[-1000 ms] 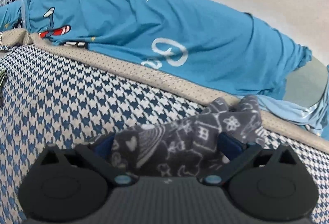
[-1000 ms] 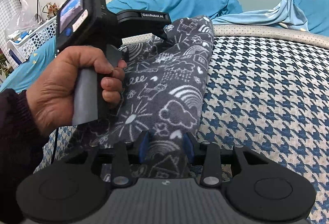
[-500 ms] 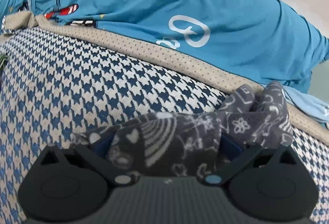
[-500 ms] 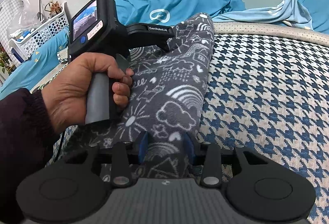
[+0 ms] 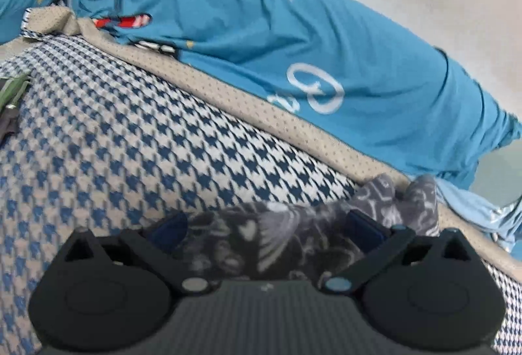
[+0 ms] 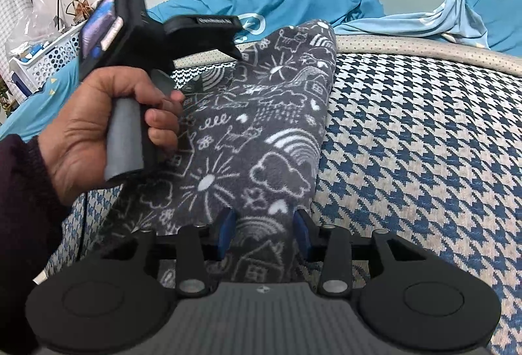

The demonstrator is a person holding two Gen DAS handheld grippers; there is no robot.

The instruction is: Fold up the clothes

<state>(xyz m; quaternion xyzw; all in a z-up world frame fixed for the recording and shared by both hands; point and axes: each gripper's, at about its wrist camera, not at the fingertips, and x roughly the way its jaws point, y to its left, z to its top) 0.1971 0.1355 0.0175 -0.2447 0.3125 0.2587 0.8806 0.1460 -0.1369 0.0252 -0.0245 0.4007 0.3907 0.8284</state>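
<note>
- grey doodle-print fleece garment [image 6: 261, 139] lies on the houndstooth bed cover [image 6: 424, 143], stretching ahead of the right hand-held gripper [image 6: 264, 232]; soft, light, floppy, likely slumps if lifted.
- right hand-held gripper pinches its near edge.
- left hand-held gripper [image 5: 264, 226] spread wide around a bunched far end; whether it presses, i cannot tell.

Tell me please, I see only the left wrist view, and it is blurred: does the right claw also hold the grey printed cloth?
Observer: Yes. The right claw pinches the grey cloth at its near edge, between the blue pads.
Operator: How does the cloth lie between the two claws?
Observer: As one long strip over the houndstooth cover, reaching up to the left claw.
Operator: Is the person's hand visible there?
Observer: Yes. A hand in a dark sleeve grips the left claw's handle.
</note>
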